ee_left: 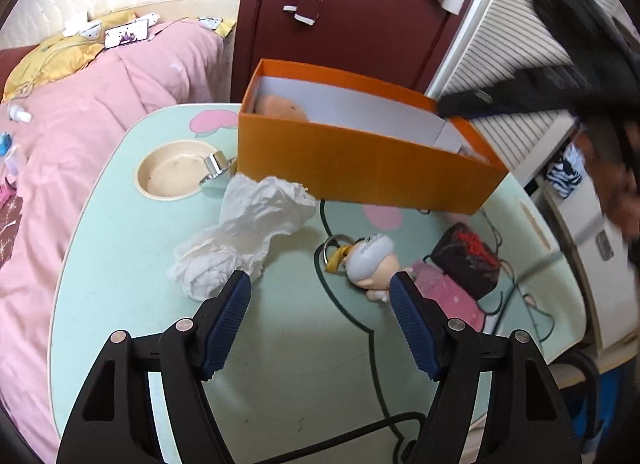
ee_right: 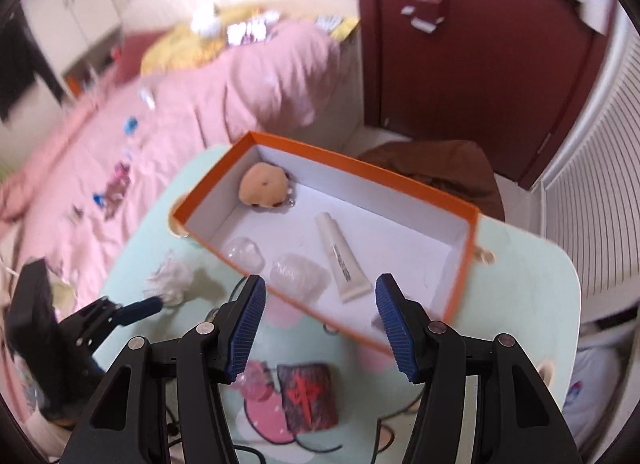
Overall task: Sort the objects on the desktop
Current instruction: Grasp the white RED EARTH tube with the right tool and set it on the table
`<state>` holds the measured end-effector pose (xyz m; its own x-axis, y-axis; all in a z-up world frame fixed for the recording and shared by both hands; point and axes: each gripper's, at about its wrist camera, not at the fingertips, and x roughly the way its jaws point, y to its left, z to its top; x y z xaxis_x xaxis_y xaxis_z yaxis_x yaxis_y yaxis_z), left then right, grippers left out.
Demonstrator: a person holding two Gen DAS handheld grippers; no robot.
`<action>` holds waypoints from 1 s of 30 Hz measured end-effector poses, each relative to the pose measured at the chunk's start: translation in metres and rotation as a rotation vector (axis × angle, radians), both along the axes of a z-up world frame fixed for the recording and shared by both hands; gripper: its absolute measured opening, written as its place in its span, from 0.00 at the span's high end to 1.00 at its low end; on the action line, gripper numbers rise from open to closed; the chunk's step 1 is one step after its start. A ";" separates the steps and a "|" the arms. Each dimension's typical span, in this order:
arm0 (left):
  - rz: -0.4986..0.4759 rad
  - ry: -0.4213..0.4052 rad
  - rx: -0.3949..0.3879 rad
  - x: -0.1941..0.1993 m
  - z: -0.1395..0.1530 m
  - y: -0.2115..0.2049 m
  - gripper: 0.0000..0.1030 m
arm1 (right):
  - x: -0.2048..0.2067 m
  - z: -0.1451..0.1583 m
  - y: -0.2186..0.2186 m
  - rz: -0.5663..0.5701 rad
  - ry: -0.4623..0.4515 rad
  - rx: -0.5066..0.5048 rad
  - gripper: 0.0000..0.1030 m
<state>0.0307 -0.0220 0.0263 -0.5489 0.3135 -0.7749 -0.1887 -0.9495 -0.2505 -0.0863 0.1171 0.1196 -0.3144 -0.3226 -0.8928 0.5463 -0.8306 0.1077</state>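
Pink bedding borders a mint-green desk (ee_left: 120, 284) carrying an orange box (ee_left: 360, 160) that already holds a plush toy (ee_right: 264, 184), a white tube (ee_right: 342, 256) and two clear pieces. Outside it lie crumpled tissue (ee_left: 248, 228), a small doll keychain (ee_left: 370, 260), a dark pouch with red marking (ee_right: 308, 396) and a pink pouch (ee_left: 448, 292). The left gripper (ee_left: 320, 292) hangs spread and empty, just short of the doll; the right gripper (ee_right: 320, 292) is likewise spread, empty, over the box's near wall. My judgement: drop the left gripper squarely over the doll's body, avoiding its ring, close firmly, then lift clear of the box wall.
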 end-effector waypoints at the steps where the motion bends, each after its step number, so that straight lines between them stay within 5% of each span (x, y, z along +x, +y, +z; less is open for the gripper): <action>1: 0.001 -0.005 0.000 0.001 -0.002 0.000 0.30 | -0.011 -0.005 -0.008 0.009 -0.034 0.033 0.45; 5: -0.006 -0.009 -0.017 0.004 -0.011 0.002 0.29 | -0.055 -0.039 -0.036 0.018 -0.196 0.167 0.58; 9: -0.027 0.021 -0.084 0.007 -0.014 0.010 0.28 | -0.080 -0.070 -0.053 0.019 -0.255 0.286 0.58; 14: -0.043 0.036 -0.118 0.010 -0.017 0.015 0.20 | -0.088 -0.091 -0.053 0.014 -0.304 0.310 0.82; 20: -0.048 0.055 -0.147 0.011 -0.020 0.016 0.19 | -0.081 -0.072 -0.036 -0.019 -0.233 0.191 0.82; 25: -0.046 0.060 -0.153 0.012 -0.020 0.018 0.19 | -0.058 -0.015 -0.007 -0.036 -0.156 -0.019 0.82; 30: -0.047 0.057 -0.124 0.012 -0.019 0.015 0.17 | -0.017 0.013 0.026 -0.019 -0.156 -0.096 0.82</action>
